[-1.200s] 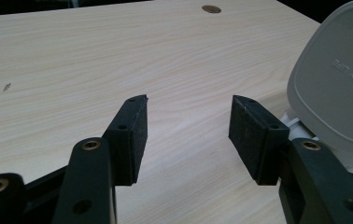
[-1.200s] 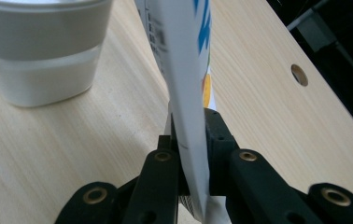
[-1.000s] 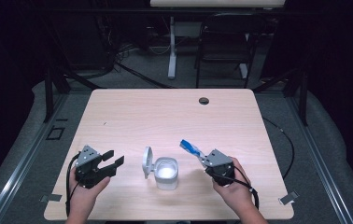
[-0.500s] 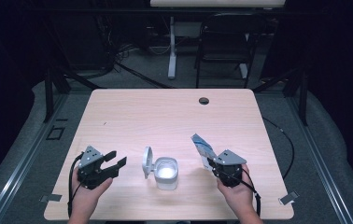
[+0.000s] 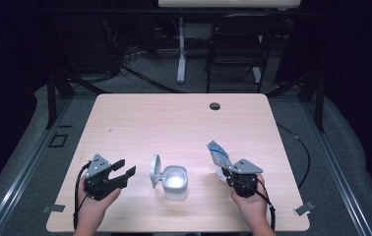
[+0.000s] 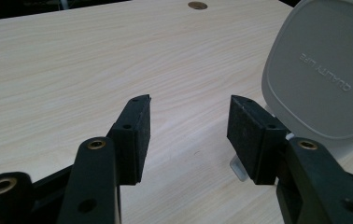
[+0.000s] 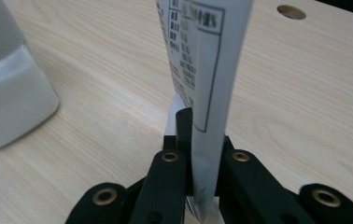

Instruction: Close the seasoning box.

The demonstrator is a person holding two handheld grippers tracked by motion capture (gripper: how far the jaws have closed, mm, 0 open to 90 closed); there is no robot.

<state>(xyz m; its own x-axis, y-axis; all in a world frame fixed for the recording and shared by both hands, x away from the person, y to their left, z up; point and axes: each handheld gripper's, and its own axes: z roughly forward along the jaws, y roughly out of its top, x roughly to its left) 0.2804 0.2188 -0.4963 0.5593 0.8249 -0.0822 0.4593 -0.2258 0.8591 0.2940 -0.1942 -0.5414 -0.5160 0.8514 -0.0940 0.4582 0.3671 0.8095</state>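
packet [image 5: 218, 156] now upright in right gripper [image 5: 231, 175] — shifted right.

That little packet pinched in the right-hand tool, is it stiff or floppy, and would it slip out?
The packet looks thin and flat, so probably light and bendy, yet it stands upright above the right gripper, suggesting some stiffness. Its printed film surface seems smooth, so it might slide if the jaws, shut on its lower edge, loosened.
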